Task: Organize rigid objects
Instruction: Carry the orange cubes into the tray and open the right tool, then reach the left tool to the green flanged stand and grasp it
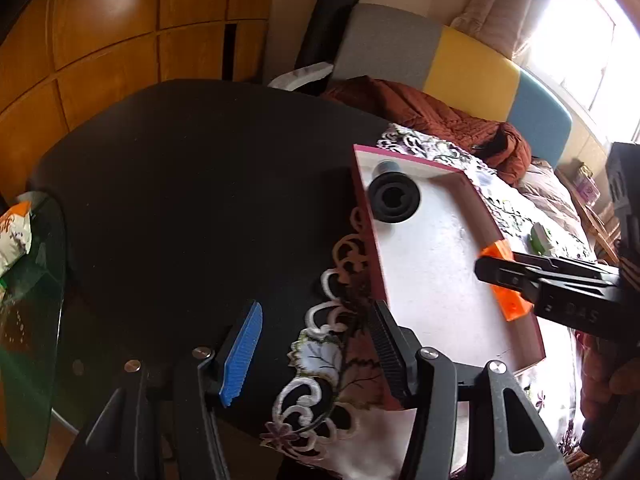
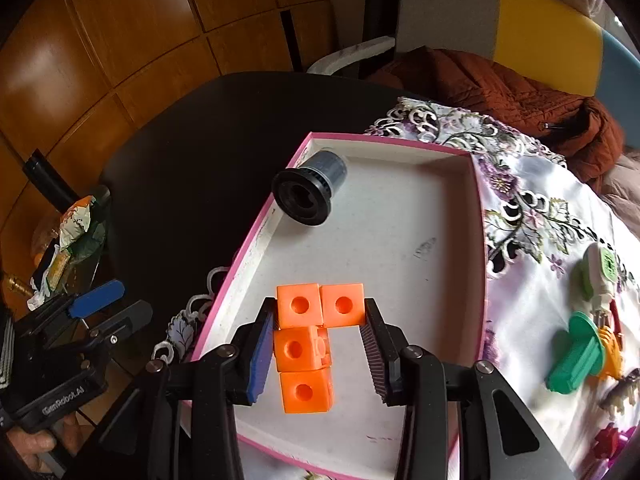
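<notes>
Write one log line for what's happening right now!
right gripper: shut on orange block piece | over pink tray | left gripper: open, empty

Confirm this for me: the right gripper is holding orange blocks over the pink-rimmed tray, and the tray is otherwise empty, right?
Not quite. The right gripper does hold the orange blocks over the pink-rimmed tray, but the tray is not otherwise empty: a black lens-shaped cylinder lies in its far corner. The right wrist view shows it plainly.

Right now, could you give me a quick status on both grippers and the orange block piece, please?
Right gripper shut on orange block piece, above pink-rimmed box. Left gripper open, empty, at box edge. Black cylinder already inside; nothing blocking.
</notes>
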A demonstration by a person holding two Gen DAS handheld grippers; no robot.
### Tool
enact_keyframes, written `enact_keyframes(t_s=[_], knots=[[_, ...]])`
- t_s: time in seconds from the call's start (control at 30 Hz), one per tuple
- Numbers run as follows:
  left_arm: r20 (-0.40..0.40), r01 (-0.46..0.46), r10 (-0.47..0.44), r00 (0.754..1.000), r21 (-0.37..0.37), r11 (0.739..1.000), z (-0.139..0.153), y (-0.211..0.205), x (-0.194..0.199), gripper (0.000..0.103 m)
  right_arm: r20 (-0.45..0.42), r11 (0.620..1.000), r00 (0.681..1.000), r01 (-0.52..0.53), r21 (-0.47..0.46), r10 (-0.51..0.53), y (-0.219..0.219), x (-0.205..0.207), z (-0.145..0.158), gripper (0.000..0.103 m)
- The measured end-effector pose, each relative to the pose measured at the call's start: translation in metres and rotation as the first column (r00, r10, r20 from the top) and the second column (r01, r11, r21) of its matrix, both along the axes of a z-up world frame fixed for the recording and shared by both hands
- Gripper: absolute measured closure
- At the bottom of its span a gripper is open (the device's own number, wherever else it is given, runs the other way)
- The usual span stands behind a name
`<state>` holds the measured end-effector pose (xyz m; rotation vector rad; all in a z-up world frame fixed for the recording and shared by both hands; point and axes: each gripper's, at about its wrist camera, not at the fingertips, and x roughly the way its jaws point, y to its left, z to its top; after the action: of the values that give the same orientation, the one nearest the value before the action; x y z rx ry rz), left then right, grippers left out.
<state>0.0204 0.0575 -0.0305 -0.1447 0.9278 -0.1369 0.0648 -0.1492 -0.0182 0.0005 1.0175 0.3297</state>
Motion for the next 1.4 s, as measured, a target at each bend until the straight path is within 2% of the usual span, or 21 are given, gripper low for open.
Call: enact_keyframes(t_s=[0.13, 0.23, 0.37, 0.43, 0.57, 0.9, 1.03, 1.4], knots=[[-0.014, -0.025, 0.025, 1.0, -0.007, 1.0, -0.006, 0.011, 0.002, 0.047, -0.035, 1.0, 0.999, 0.021, 0.008, -0.021, 0.018, 0.026, -0.019, 0.061], [-0.025, -0.028, 0.028, 0.999, -0.007, 1.0, -0.009, 0.012, 0.004, 0.047, -0.063, 0.997, 0.997, 0.049, 0.058, -0.045, 0.025, 0.045, -0.03, 0.061], [-0.028, -0.025, 0.025, 0.999, -0.003, 1.0, -0.011, 0.012, 0.005, 0.047, -0.074, 0.994, 0.996, 0.061, 0.09, -0.054, 0.028, 0.052, -0.035, 0.06], [-0.029, -0.029, 0.029, 0.999, -0.002, 1.0, -0.012, 0.011, 0.006, 0.047, -0.061, 0.995, 0.997, 0.053, 0.088, -0.047, 0.028, 0.047, -0.032, 0.06], [-0.027, -0.027, 0.027, 0.999, 0.0, 1.0, -0.011, 0.007, 0.006, 0.047, -0.036, 0.995, 0.998, 0.047, 0.092, -0.043, 0.022, 0.033, -0.024, 0.052], [0.009, 0.009, -0.009, 1.0, 0.024, 1.0, 0.004, -0.008, -0.003, 0.047, 0.063, 0.998, 0.997, 0.044, 0.044, -0.047, 0.009, -0.003, -0.005, 0.048], [0.024, 0.03, -0.031, 0.999, 0.036, 0.999, 0.011, -0.016, -0.006, 0.047, 0.117, 0.998, 0.992, 0.053, 0.017, -0.054, 0.001, -0.016, 0.006, 0.043], [0.049, 0.105, -0.108, 0.993, 0.062, 0.993, 0.024, -0.043, -0.013, 0.047, 0.202, 0.989, 0.968, 0.146, 0.014, -0.146, -0.048, -0.039, 0.03, 0.037]])
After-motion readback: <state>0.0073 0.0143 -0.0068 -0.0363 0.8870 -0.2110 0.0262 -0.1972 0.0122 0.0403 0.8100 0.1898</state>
